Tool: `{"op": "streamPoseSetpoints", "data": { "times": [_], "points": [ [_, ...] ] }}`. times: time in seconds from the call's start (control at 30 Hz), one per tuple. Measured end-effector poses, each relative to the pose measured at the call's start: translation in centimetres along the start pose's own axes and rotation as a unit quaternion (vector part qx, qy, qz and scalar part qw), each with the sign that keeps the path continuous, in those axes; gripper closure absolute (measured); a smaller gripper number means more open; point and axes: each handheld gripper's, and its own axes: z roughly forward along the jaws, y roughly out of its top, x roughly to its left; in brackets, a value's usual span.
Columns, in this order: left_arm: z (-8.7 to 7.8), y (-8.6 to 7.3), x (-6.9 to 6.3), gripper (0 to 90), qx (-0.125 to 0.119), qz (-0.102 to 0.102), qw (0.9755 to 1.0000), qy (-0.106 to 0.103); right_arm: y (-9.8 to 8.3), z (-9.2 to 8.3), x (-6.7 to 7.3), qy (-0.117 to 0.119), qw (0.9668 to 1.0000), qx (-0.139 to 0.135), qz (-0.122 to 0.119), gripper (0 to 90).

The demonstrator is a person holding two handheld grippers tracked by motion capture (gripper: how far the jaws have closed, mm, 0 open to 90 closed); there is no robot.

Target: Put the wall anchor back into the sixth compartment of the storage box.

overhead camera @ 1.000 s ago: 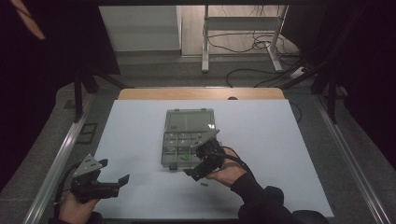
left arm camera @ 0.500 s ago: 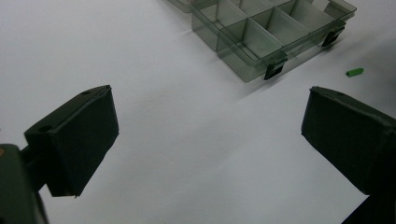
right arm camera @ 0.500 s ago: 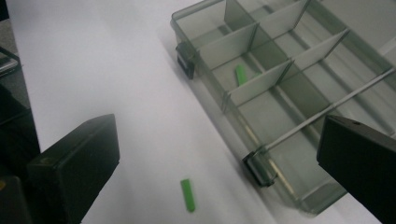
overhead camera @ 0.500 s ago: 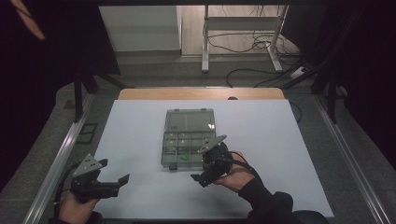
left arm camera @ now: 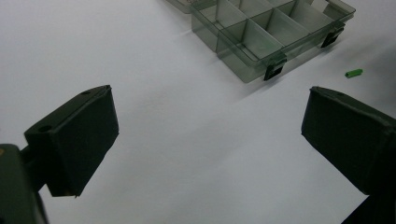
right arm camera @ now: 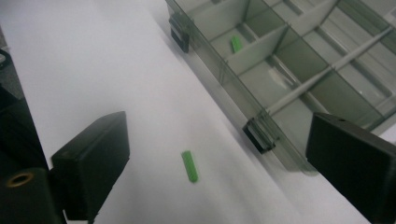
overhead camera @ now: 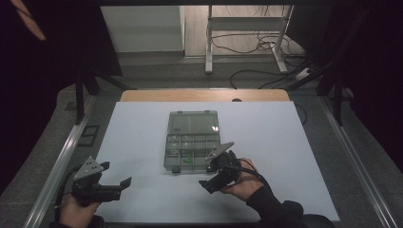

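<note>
A clear grey compartment box [overhead camera: 192,140] lies open in the middle of the white table. A small green peg [right arm camera: 189,166] lies on the table just in front of the box's near wall [right arm camera: 261,116]. My right gripper [overhead camera: 209,183] hovers over that peg with its jaws wide; they have just been closing a little, and the peg lies between them untouched. Another green peg [right arm camera: 236,44] rests in a near compartment. My left gripper [overhead camera: 121,186] stands open at the near left, holding nothing. Its view takes in the box [left arm camera: 261,37] and the loose peg [left arm camera: 353,73].
The white table top [overhead camera: 294,142] has bare room on both sides of the box. A metal rail [overhead camera: 62,161] runs along the left edge and another along the right. Cables and a stand sit on the floor beyond the far edge.
My right hand has drawn back from the box's near edge toward the person and slightly down. The left gripper has stayed put.
</note>
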Motion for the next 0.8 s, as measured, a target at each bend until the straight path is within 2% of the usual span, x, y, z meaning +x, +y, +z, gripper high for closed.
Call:
{"op": "streamPoseSetpoints", "data": {
  "times": [0.17,0.23,0.33,0.4,0.43,0.47,0.53,0.6,0.7,0.77,0.8],
  "points": [
    [0.0,0.0,0.0,4.4,0.0,0.0,1.0,0.0,-0.4,0.2,0.0,0.0,1.0,0.007,0.006,13.0],
    [0.0,0.0,0.0,4.4,0.0,0.0,1.0,0.0,-0.5,0.5,0.2,0.001,0.9999,0.015,-0.005,16.9],
    [0.0,0.0,0.0,4.4,0.0,0.0,1.0,0.0,-0.6,0.7,0.3,0.001,0.9998,0.017,-0.009,20.5],
    [0.0,0.0,0.0,4.4,0.001,0.0,1.0,0.0,-0.7,0.8,0.4,0.004,0.9996,0.021,-0.019,28.0],
    [0.0,0.0,0.0,4.4,0.001,0.0,1.0,0.0,-0.7,0.8,0.4,0.004,0.9996,0.021,-0.019,28.0],
    [0.0,0.0,0.0,4.4,0.001,0.0,1.0,0.0,-0.8,1.0,0.4,0.005,0.9994,0.023,-0.025,33.1],
    [0.0,0.0,0.0,4.4,0.001,0.0,1.0,0.0,-0.8,1.2,0.4,0.007,0.9993,0.025,-0.026,35.8],
    [0.0,0.0,0.0,4.4,0.001,0.0,1.0,0.0,-1.0,1.6,0.5,0.014,0.9988,0.037,-0.029,43.8],
    [0.0,0.0,0.0,4.4,0.001,0.0,1.0,0.0,-1.0,2.1,0.6,0.024,0.998,0.049,-0.034,49.2],
    [0.0,0.0,0.0,4.4,0.001,0.0,1.0,0.0,-1.1,2.5,0.7,0.027,0.9969,0.059,-0.045,54.1],
    [0.0,0.0,0.0,4.4,0.001,0.0,1.0,0.0,-1.1,2.8,0.9,0.027,0.9957,0.07,-0.053,59.5]
  ]
}}
